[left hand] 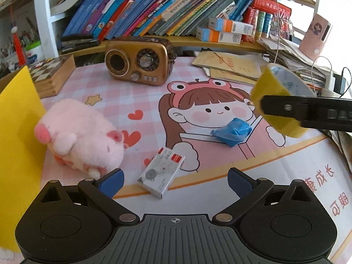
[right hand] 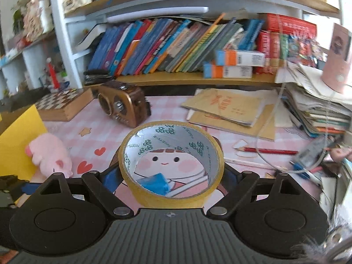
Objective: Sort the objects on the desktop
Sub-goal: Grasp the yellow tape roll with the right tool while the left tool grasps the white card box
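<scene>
My right gripper (right hand: 170,173) is shut on a roll of yellow tape (right hand: 171,200) and holds it in the air above the pink cartoon desk mat (right hand: 92,132). In the left wrist view the same tape roll (left hand: 261,88) hangs at the right, clamped by a black finger (left hand: 308,112). My left gripper (left hand: 176,176) stands open low over the mat, with nothing between its blue pads. A small white box (left hand: 161,176) lies just ahead of it. A pink plush pig (left hand: 83,136) lies to the left, and a crumpled blue wad (left hand: 232,132) lies further ahead.
A brown retro radio (left hand: 138,60) and a wooden chess box (left hand: 52,72) stand at the back left. A yellow board (left hand: 17,143) rises along the left edge. Loose papers (right hand: 231,107), a red pencil (right hand: 268,150) and piled books crowd the right. Bookshelves stand behind.
</scene>
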A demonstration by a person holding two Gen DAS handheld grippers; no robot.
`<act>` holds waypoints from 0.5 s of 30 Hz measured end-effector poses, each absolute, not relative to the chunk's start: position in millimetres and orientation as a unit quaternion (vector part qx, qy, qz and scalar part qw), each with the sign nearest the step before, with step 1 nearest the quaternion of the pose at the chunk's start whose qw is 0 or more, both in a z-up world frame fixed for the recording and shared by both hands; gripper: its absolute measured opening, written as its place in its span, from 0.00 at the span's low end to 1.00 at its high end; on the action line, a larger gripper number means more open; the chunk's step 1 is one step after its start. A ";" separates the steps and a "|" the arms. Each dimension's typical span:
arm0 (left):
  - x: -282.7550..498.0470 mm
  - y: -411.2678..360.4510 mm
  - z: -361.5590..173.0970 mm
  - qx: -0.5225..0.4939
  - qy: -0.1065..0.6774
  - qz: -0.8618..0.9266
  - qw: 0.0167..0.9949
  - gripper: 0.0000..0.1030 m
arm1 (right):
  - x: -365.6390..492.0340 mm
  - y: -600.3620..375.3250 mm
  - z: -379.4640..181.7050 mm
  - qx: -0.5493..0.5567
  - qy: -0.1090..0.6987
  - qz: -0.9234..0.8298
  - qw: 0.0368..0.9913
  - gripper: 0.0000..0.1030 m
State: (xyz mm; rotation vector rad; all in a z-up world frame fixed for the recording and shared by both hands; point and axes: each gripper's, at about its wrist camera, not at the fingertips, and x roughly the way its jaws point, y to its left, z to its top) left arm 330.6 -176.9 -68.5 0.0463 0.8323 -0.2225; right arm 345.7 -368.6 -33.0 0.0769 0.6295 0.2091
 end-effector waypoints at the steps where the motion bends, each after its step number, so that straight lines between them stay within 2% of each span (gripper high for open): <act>1: 332.3 -178.3 -69.3 0.025 0.403 -0.110 0.908 0.98 | 343.0 -370.6 -32.4 0.041 0.309 0.101 0.945 0.85; 6: 339.9 -183.6 -74.1 0.037 0.402 -0.111 0.908 0.97 | 333.4 -374.7 -30.0 0.041 0.310 0.099 0.945 0.85; 9: 344.4 -184.6 -77.9 0.045 0.402 -0.101 0.909 0.92 | 329.9 -375.1 -30.1 0.039 0.312 0.102 0.944 0.85; 12: 349.8 -181.8 -81.7 0.040 0.409 -0.092 0.907 0.77 | 328.0 -374.7 -30.4 0.035 0.314 0.105 0.943 0.85; 13: 351.3 -181.2 -83.3 0.038 0.413 -0.090 0.905 0.65 | 327.2 -374.7 -30.4 0.035 0.314 0.105 0.943 0.85; 15: 351.3 -180.8 -84.5 0.037 0.410 -0.086 0.907 0.54 | 325.9 -375.2 -30.3 0.034 0.315 0.105 0.943 0.85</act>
